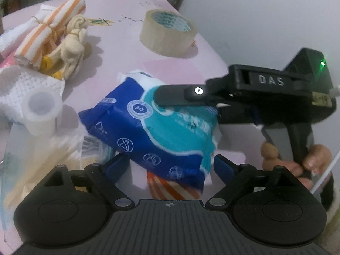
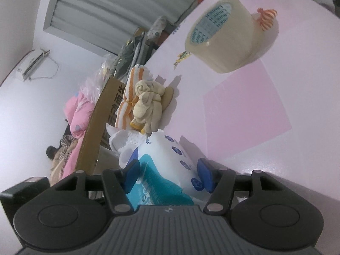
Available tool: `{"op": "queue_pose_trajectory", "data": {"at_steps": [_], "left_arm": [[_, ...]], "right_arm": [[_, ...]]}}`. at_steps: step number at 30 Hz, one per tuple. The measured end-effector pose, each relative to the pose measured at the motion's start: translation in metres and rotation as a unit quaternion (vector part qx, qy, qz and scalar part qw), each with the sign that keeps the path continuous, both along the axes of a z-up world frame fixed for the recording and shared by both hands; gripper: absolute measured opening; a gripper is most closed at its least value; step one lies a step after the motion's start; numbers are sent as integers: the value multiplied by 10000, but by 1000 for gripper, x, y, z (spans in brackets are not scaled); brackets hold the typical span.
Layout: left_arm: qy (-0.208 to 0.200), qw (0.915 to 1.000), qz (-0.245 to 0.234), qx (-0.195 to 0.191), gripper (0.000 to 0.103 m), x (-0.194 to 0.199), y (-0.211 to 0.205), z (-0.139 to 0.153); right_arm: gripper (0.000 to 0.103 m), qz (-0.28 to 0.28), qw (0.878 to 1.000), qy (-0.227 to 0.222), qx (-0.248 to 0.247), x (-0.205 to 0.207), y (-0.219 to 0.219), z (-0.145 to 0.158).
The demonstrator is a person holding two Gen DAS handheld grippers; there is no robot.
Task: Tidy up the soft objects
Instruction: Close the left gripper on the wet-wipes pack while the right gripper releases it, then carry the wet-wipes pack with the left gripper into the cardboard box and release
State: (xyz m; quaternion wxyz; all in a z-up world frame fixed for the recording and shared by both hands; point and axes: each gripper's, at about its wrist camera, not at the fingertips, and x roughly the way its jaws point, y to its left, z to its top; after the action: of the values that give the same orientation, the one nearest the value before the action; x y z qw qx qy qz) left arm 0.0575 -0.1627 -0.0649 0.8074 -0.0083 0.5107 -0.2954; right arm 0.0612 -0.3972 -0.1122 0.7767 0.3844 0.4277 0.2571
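Your right gripper (image 2: 167, 175) has the blue-and-teal wet-wipes pack (image 1: 161, 127) between its blue pads, partly closed, and the pads appear to press its faces; in the left wrist view it carries the pack clear above the pink table (image 1: 180, 70). Your left gripper (image 1: 170, 166) sits just below the pack with its jaws wide apart and nothing in them.

What matters for the next move: the pack's long axis runs from far left to near right across the left jaws, its near edge hanging between the left pads without touching them. The right hand holds it by its right end, so the left is the free hand and the nearer one to the loose end.

Counted on the table:
- one wipes pack
- one roll of packing tape (image 1: 167, 33), far right
- one orange-striped cloth bundle (image 1: 48, 31), far left
- one knotted cream cloth (image 1: 72, 46) beside it
- one white tissue roll (image 1: 40, 108), near left
- one small orange-striped piece (image 2: 266, 18) behind the tape
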Motion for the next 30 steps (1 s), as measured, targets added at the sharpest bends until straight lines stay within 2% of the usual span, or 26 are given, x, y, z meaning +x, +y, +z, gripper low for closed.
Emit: {"op": "queue_pose_trajectory", "data": {"at_steps": [8, 16, 21, 24, 30], "left_arm": [[-227, 9984, 364, -359, 89, -8, 14, 6], [-912, 9939, 327, -525, 89, -37, 16, 28], [-1257, 9904, 295, -485, 88, -51, 14, 37], [-1614, 9852, 267, -506, 87, -57, 18, 45], [-2015, 9772, 430, -507, 81, -65, 27, 56]], "right_arm": [[58, -103, 9990, 265, 354, -3, -5, -6], [58, -330, 9878, 611, 1391, -18, -18, -24], [58, -455, 9814, 652, 1750, -24, -17, -29], [58, -514, 9761, 620, 2020, -26, -18, -30], [58, -587, 9657, 454, 2488, -24, -8, -32]]}}
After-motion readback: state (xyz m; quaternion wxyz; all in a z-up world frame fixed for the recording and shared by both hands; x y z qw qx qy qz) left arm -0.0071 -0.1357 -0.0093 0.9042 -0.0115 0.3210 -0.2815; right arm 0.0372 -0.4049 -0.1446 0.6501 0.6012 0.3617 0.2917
